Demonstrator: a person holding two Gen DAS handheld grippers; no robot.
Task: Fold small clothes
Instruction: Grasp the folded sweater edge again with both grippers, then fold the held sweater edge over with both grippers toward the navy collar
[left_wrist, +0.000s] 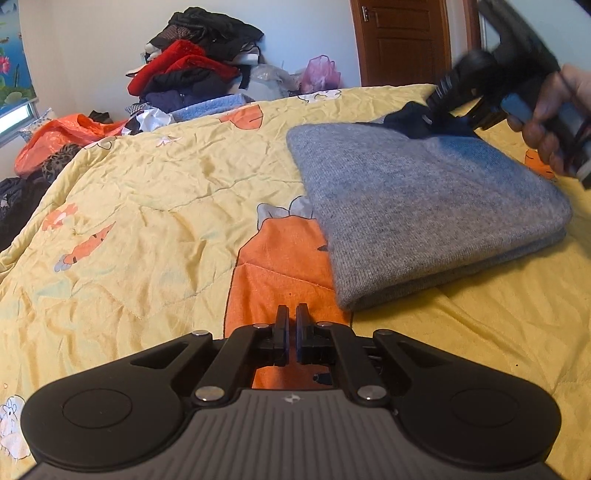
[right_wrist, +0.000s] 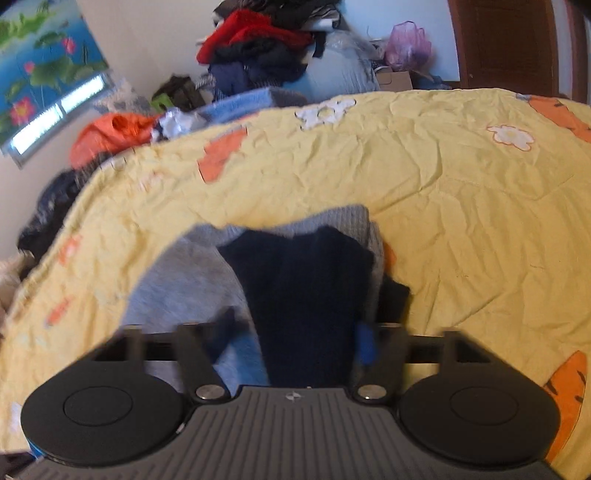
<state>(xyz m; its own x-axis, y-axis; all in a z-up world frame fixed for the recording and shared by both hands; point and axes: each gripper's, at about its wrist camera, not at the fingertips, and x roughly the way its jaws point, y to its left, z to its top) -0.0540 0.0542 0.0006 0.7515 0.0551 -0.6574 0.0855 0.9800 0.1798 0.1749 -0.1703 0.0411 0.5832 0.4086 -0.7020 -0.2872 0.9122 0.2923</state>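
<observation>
A grey knitted garment (left_wrist: 417, 206) lies folded in a thick flat stack on the yellow quilt (left_wrist: 155, 206). Its dark navy collar part (left_wrist: 410, 118) shows at the far end. My left gripper (left_wrist: 292, 317) is shut and empty, low over the quilt just left of the near corner of the stack. My right gripper (left_wrist: 436, 107) is over the far end of the garment, held by a hand. In the right wrist view the right gripper (right_wrist: 295, 332) is open, its fingers wide on either side of the navy part (right_wrist: 310, 295) with grey knit (right_wrist: 177, 280) to the left.
A tall heap of red, black and blue clothes (left_wrist: 195, 62) stands past the far edge of the bed. An orange bag (left_wrist: 62, 136) lies at the left edge. A wooden door (left_wrist: 402, 40) is at the back right. The quilt carries orange carrot prints (left_wrist: 284, 266).
</observation>
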